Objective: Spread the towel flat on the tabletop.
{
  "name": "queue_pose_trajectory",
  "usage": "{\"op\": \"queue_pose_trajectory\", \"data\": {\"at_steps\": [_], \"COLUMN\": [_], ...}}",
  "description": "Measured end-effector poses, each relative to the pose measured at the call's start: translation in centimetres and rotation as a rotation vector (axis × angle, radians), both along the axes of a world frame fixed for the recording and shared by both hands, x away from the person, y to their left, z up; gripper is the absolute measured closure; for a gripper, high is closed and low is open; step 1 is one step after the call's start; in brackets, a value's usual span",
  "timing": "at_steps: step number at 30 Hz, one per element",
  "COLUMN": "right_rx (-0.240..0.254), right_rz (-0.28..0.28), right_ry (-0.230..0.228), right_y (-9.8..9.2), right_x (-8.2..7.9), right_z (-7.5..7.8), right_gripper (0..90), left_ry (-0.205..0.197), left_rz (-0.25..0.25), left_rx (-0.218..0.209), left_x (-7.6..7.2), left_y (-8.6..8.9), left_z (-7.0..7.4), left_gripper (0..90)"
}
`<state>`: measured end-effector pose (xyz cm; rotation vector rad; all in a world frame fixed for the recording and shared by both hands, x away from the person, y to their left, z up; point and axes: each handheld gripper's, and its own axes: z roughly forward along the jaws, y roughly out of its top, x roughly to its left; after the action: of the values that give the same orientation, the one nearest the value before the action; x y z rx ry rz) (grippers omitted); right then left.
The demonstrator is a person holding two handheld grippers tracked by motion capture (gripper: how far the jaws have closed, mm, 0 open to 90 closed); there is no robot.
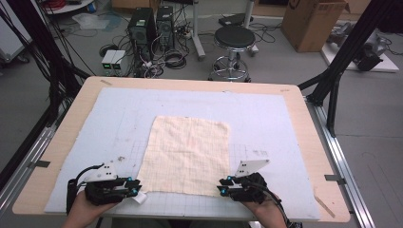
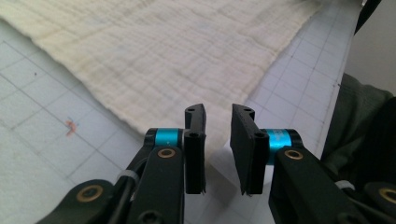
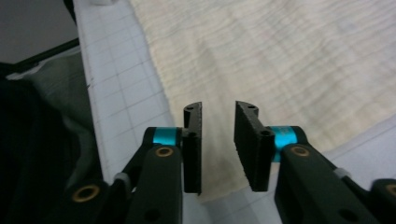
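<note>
High view: a cream cloth (image 1: 187, 156) lies flat and spread out on the pale gridded mat (image 1: 266, 114) that covers the table (image 1: 304, 137). The left gripper (image 1: 138, 191) sits at the cloth's near left corner, and the right gripper (image 1: 221, 185) sits at its near right corner, each held in a hand entering from the bottom edge. Finger spacing cannot be read from this view.

Left gripper view: the left gripper (image 2: 218, 140) has its fingers (image 2: 194, 149) parted by a narrow gap. The corner of the cloth (image 2: 177, 60) lies on the mat below that gap; the pads do not press on it. A small reddish mark (image 2: 71, 127) shows on the mat to the left.

Right gripper view: the right gripper (image 3: 218, 140) has its fingers (image 3: 252, 149) parted to a similar narrow gap. The cloth (image 3: 280, 60) edge runs beneath and between them, lying flat and ungripped. The woven crinkle texture of the cloth is resolved here.
</note>
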<state>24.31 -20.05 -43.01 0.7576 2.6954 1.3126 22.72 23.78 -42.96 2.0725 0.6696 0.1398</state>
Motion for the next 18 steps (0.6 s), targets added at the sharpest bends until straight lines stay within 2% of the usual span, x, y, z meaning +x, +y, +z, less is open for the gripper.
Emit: {"op": "queue_pose_trajectory", "data": {"at_steps": [2,8,11,18], "right_rx": [0.011,0.025,0.042,0.072], "right_rz": [-0.010,-0.041,-0.054,-0.086], "right_ry": [-0.003,-0.013,-0.012,-0.014], "right_y": [-0.1,-0.1,-0.1,-0.3], "right_x": [0.2,0.8,1.2,2.3], "right_z": [0.1,0.3,0.3,0.3], "right_gripper": [66.9,58.6,53.1,46.9], "left_ry": [-0.008,-0.026,-0.041,-0.074], "left_rz": [0.004,0.022,0.034,0.078], "left_rx": [-0.011,-0.045,-0.048,-0.057], "left_x": [0.2,0.9,1.3,2.0], "left_y": [-0.2,-0.8,-0.8,-0.5], "left_z": [0.1,0.2,0.3,0.2], "left_gripper": [69.8,66.0,64.0,59.2]}}
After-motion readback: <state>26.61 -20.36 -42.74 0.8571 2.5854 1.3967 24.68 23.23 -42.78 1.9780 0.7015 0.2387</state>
